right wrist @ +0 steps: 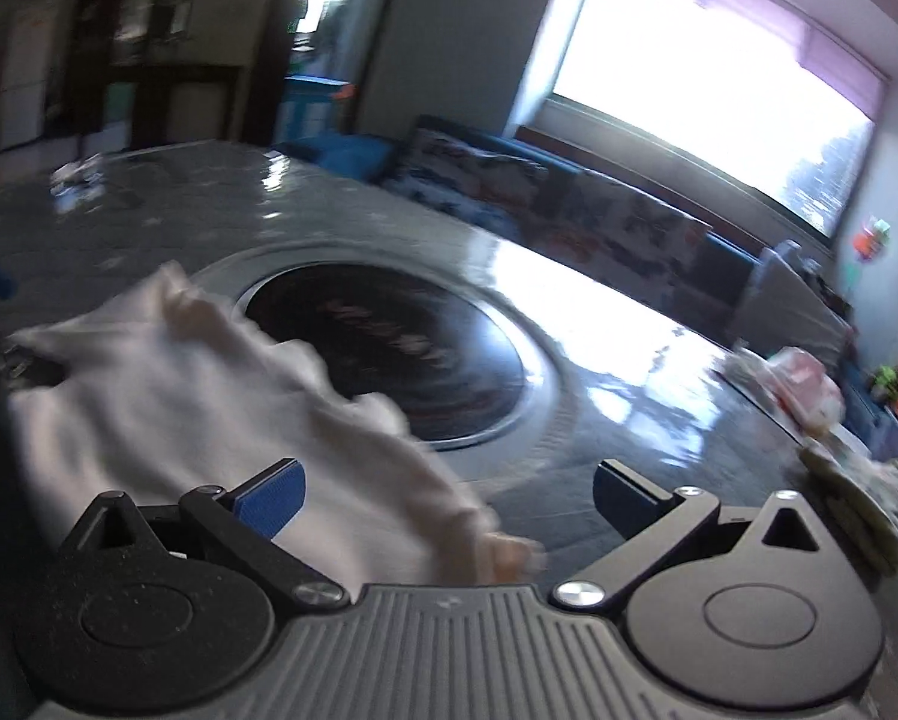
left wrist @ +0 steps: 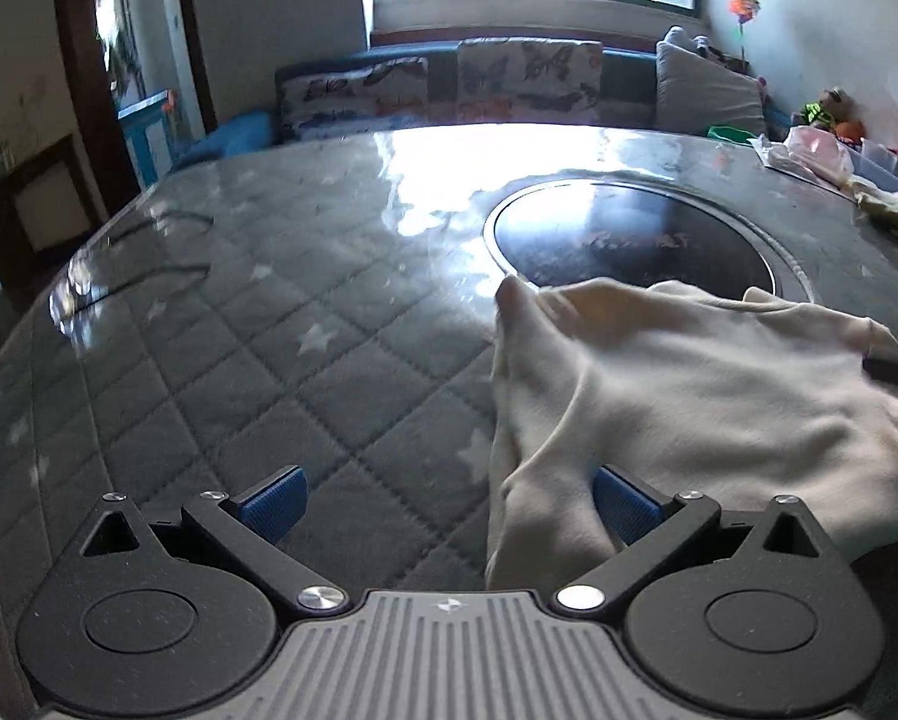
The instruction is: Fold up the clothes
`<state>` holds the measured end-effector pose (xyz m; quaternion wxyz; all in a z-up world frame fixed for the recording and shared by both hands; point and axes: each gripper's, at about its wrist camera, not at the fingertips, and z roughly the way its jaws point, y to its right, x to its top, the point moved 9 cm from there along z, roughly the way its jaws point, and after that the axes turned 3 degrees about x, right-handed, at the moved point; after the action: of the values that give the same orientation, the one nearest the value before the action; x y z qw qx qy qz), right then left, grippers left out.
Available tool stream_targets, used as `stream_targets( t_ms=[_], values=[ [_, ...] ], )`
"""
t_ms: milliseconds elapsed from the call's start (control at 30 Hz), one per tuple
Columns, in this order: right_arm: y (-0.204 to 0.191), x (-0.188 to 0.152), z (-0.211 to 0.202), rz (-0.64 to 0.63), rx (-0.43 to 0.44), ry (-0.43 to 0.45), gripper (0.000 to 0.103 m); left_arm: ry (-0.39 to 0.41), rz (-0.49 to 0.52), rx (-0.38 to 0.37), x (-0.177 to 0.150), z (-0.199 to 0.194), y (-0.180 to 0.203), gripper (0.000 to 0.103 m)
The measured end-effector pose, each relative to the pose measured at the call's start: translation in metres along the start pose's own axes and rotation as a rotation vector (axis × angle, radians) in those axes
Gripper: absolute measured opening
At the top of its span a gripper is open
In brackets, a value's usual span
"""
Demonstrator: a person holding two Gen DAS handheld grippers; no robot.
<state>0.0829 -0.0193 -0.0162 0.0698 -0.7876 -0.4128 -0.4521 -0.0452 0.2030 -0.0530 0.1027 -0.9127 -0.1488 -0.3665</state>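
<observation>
The bench [left wrist: 257, 324] is the largest thing here: a wide round top under a glossy clear sheet, with a quilted grey star cloth beneath it and a dark round plate [left wrist: 628, 234] set in its middle. On it lies the cream garment [left wrist: 688, 396], at about 3 o'clock from the left gripper [left wrist: 449, 507] and at about 10 o'clock from the right gripper [right wrist: 449, 498]; its far edge lies over the rim of the dark plate. The cloth looks soft, thin and light, and it makes ridges and wavy edges, so I judge that it will sag and fold on itself when it is lifted, and that it may slide easily on the shiny sheet. A good place to take hold would be a corner or a hem, one on each side, so that the piece stays stretched between both tools. In the left wrist view the fingers [left wrist: 275, 504] stand wide apart, and a raised ridge of the garment lies between them, close to the right one. In the right wrist view the fingers [right wrist: 272, 498] are also wide apart, with the frilly edge [right wrist: 437, 480] of the cloth between them; this view is blurred, so I cannot tell if they touch it.
</observation>
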Motion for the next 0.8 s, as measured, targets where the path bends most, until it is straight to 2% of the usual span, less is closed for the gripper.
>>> stream_targets(
  t_ms=[67, 267, 367, 467, 533, 667, 800],
  values=[
    [-0.015, -0.004, 0.003, -0.045, 0.029, -0.012, 0.103, -0.019, -0.028, -0.014, -0.002, 0.0, -0.004, 0.103],
    [-0.028, 0.005, -0.005, -0.12, 0.021, 0.023, 0.103, -0.061, -0.075, -0.034, -0.001, -0.003, -0.009, 0.103],
    [-0.032, 0.014, -0.015, -0.095, 0.046, 0.053, 0.103, -0.07, -0.092, -0.033, -0.004, -0.002, -0.012, 0.103],
    [-0.045, 0.001, -0.008, -0.093, 0.091, 0.01, 0.103, -0.087, -0.1, -0.026, -0.008, 0.0, -0.013, 0.103],
    [-0.051, -0.01, 0.002, -0.116, 0.082, -0.03, 0.103, -0.092, -0.099, -0.022, -0.008, -0.002, -0.013, 0.103],
    [-0.049, -0.003, -0.005, -0.074, 0.1, 0.01, 0.103, -0.088, -0.1, -0.001, -0.003, -0.005, -0.014, 0.103],
    [-0.049, 0.004, -0.005, 0.007, 0.165, 0.012, 0.103, -0.124, -0.124, 0.006, -0.002, -0.001, -0.013, 0.103]
  ],
)
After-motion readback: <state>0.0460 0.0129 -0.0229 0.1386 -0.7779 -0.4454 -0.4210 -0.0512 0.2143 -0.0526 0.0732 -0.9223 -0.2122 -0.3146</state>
